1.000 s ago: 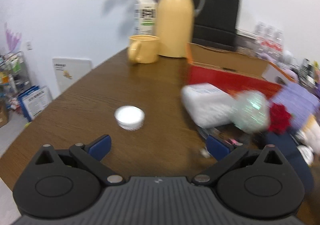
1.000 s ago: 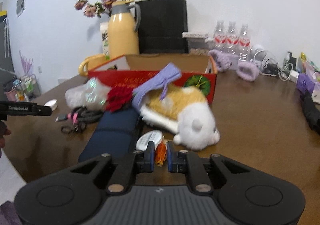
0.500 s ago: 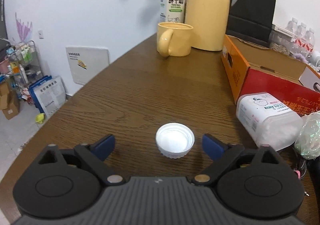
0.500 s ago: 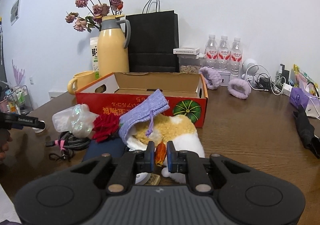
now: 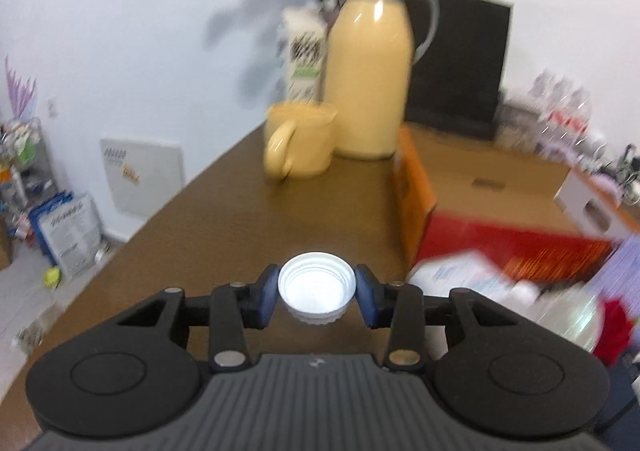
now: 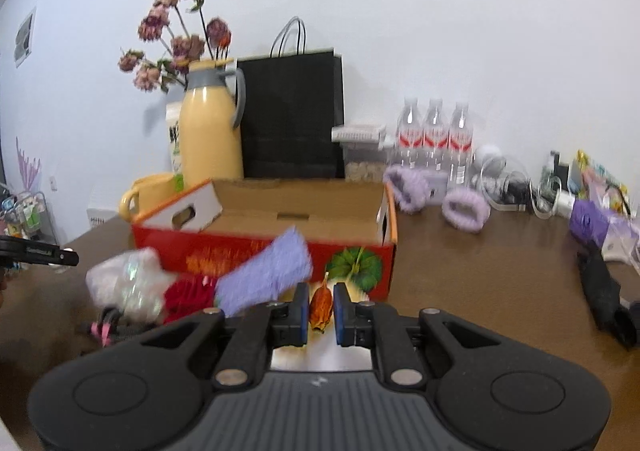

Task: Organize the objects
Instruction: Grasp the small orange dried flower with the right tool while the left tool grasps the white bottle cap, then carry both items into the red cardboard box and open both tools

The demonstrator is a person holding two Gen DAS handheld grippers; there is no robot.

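— So where does the round white ribbed plastic cap [image 5: 317, 293] sit against the open red-and-orange cardboard box [image 5: 416, 195]?

— Nearer than the box and to its left. It's between the left gripper [image 5: 316, 297]'s closing blue pads, which look to touch its sides.

— And the right gripper [image 6: 321, 309]?

— Shut on a small orange-brown dried thing [image 6: 321, 306], just short of the box's front wall. I'd judge that one closer to dropping in.
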